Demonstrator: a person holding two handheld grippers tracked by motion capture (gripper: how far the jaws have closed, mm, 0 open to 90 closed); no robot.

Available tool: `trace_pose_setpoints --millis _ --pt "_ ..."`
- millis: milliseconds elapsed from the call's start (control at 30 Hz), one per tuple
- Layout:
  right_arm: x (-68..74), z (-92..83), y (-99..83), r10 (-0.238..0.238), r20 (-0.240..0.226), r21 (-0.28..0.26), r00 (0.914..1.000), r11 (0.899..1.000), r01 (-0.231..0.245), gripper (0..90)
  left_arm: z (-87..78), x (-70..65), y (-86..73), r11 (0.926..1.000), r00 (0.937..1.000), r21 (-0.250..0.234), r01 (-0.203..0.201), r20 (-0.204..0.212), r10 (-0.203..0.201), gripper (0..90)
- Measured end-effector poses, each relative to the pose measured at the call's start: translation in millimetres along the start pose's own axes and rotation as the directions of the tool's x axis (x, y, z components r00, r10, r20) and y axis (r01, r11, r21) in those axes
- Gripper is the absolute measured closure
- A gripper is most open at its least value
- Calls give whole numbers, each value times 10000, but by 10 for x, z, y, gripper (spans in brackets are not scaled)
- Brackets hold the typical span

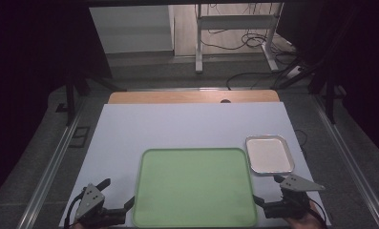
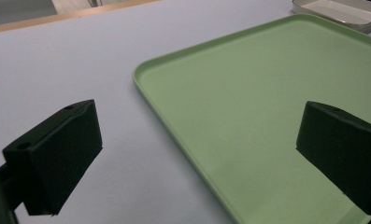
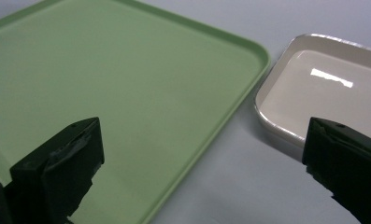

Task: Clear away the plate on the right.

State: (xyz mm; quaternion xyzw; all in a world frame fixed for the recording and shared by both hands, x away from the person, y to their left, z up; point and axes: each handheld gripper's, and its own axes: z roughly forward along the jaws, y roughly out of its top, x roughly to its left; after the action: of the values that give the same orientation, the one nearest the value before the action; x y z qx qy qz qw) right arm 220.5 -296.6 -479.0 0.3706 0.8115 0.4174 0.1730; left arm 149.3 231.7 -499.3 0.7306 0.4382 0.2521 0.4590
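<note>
Green tray (image 1: 195, 187) empty, lies btwn both grippers; its left rim runs btwn spread jaws of left gripper (image 2: 199, 156). Right gripper (image 3: 204, 172) jaws wide apart, straddling tray's right rim + white dish (image 3: 323, 88), also empty. Table (image 1: 177, 126) bare beyond.

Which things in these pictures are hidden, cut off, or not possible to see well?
- Green tray: its near edge touches the bottom border of the high view; both gripper views crop it.
- White tray: in the right gripper view, a black jaw and the frame edge cover its near right part.
- Person's hands: cropped by the bottom edge behind the left gripper and right gripper.
</note>
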Motion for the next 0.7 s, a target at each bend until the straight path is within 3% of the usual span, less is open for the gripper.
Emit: trace_pose_setpoints --millis 133,367,700 --pt "-36 42 -29 376 -362 405 9986 9985 -361 0 9 -9 3 9999 9999 43 -149 49 149 2" --pt "-18 58 -26 241 -267 648 9994 9976 -223 0 31 -40 12 9985 9986 197 -517 93 515 10" --pt "-21 75 -18 292 -306 745 9991 9969 -268 0 22 5 4 9998 9997 182 -109 227 105 17"
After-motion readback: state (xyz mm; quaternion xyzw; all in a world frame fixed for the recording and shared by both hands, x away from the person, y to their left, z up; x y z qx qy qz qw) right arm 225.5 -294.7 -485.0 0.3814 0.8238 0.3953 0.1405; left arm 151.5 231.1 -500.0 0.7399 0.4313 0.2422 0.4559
